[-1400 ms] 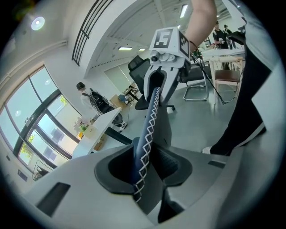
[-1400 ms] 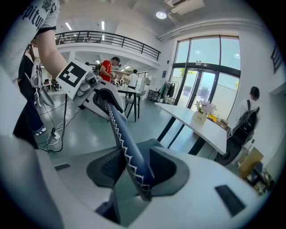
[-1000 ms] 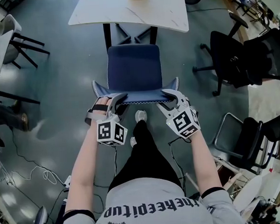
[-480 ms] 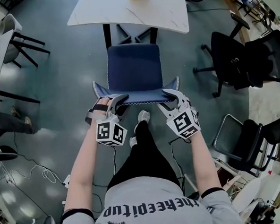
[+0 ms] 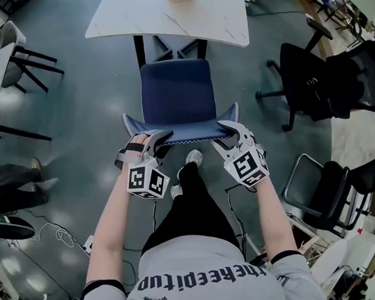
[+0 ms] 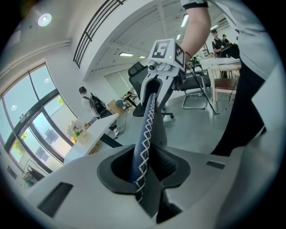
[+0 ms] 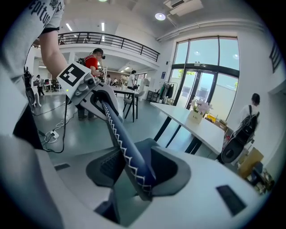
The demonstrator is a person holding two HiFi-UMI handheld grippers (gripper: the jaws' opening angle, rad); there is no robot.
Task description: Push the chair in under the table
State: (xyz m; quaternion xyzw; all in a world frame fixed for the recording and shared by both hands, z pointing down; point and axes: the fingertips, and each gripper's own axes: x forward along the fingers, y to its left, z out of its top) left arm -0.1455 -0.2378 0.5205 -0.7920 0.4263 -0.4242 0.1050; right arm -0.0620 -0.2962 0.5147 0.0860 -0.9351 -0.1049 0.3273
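Note:
A blue chair [image 5: 176,90] faces the white table [image 5: 148,18], the front of its seat just under the near edge. Its stitched backrest [image 5: 183,134] runs between my two grippers. My left gripper [image 5: 154,140] straddles the backrest's left end [image 6: 145,134]; its jaws are closing, with a gap still showing at one pad. Over the right end [image 7: 123,143] sits my right gripper [image 5: 232,132], jaws opening and one ribbed pad standing off the fabric. Each gripper view looks along the backrest to the other gripper.
Black office chairs [image 5: 316,75] stand to the right, and a folding chair [image 5: 323,188] at the lower right. Another black chair [image 5: 23,58] is at the upper left. A passer-by's legs [image 5: 12,188] and cables [image 5: 60,236] are on the floor at the left. My foot [image 5: 191,157] is behind the chair.
The chair has slid slightly toward the table with both grippers on its backrest. The passer-by at the left edge has walked on.

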